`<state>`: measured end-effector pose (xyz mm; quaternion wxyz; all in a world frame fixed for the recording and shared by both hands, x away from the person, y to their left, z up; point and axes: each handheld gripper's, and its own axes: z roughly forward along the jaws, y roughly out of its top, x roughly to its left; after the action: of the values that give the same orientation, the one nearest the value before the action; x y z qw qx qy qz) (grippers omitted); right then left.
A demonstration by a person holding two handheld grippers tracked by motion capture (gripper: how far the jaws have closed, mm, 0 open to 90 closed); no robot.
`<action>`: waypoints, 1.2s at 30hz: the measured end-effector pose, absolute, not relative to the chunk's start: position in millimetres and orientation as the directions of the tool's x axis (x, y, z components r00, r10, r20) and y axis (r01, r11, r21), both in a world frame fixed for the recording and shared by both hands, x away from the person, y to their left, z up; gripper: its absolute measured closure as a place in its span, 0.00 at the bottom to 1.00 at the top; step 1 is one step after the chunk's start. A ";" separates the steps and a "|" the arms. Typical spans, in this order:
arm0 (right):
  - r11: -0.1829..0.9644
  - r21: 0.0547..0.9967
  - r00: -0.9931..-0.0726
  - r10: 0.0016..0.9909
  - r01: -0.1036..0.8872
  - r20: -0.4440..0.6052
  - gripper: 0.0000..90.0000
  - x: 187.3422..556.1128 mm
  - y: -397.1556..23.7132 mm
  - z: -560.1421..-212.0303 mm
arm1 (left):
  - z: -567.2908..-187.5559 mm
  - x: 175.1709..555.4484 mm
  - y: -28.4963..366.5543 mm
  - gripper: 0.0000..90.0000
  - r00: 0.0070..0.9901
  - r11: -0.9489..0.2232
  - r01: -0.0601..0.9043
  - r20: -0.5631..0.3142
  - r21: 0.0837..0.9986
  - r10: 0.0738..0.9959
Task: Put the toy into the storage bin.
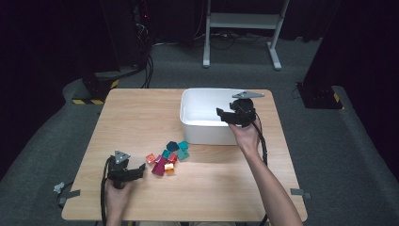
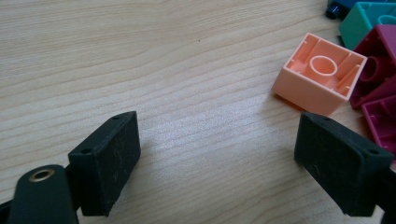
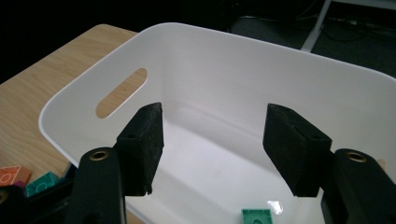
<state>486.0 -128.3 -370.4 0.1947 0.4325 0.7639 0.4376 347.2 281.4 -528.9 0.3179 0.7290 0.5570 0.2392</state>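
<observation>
A green block lies on the floor of the white bin, at about six o'clock in the right gripper view, below and between the jaws and touching neither. The right gripper hangs over the bin's open top with its jaws spread wide and nothing between the pads. In the high view the right gripper sits over the bin's three-o'clock side, with the person's hand behind it and the forearm running down toward five o'clock.

The bin stands on the wooden table at roughly one o'clock from the table's middle. One slot handle (an oval cut in the wall) shows at ten o'clock in the right gripper view.

Just off the bin's seven-o'clock corner lies a small heap of blocks, teal, magenta, red and orange, crowded together and touching one another.

The left gripper rests low near the table's seven o'clock edge, its tips just beside the heap. Its jaws also stand well apart, over bare wood and empty. In the left gripper view a peach block lies hollow side up at two o'clock, near the right-hand pad but apart from it, with magenta blocks and a teal block just beyond.
</observation>
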 end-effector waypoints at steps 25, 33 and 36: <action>0.237 0.900 -0.686 0.722 0.366 0.089 0.42 434.7 -120.0 -368.4 | -528.9 347.1 281.4 0.16 0.265 -0.177 0.660 -0.005 0.730 0.964; 0.237 0.905 -0.714 0.693 0.352 0.097 0.43 419.8 -113.1 -376.9 | -528.9 347.1 281.3 0.16 0.264 -0.177 0.660 -0.005 0.730 0.964; 0.246 0.903 -0.719 0.689 0.351 0.092 0.43 415.3 -111.2 -381.3 | -528.9 347.1 281.4 0.16 0.264 -0.177 0.660 -0.005 0.730 0.964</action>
<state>415.3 -111.2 -381.3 0.1642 0.3368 0.7719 0.5136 347.1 281.4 -528.9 0.3178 0.7289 0.5571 0.2396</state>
